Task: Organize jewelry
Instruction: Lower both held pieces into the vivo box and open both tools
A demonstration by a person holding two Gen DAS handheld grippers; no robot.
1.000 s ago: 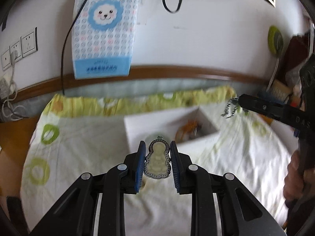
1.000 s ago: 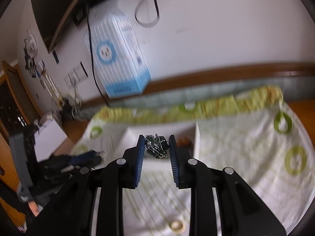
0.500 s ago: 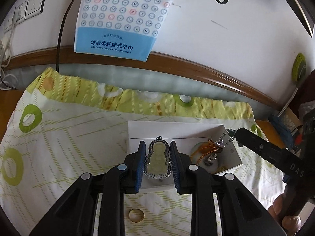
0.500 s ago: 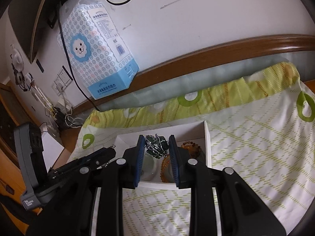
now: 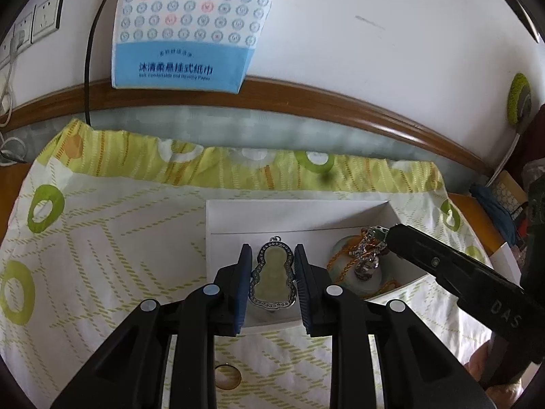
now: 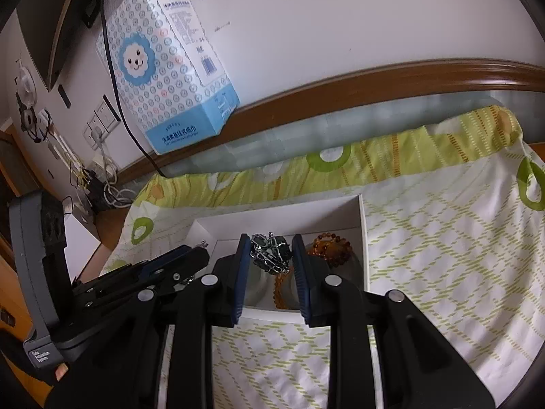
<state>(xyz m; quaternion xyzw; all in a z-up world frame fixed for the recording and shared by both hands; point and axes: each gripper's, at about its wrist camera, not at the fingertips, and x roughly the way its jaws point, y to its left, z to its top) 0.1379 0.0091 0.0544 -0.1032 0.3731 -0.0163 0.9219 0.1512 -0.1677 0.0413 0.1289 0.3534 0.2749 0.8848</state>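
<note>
Clamping: left fingers (image 5: 273,272) — jade pendant (image 5: 273,276); right fingers (image 6: 268,259) — chain bracelet (image 6: 271,254) (over box (image 6: 282,212)).

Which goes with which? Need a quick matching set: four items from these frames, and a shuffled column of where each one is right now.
Items:
1. pale jade pendant in a silver studded frame
2. dark green stone and silver chain piece
3. amber bead bracelet
4. yellowish ring

Places:
A. on the green-patterned cloth, outside the box
B. held in the left claw
C. lying in the white cardboard box
D. held in the right claw

Pairs: 1-B, 2-D, 3-C, 4-A
</note>
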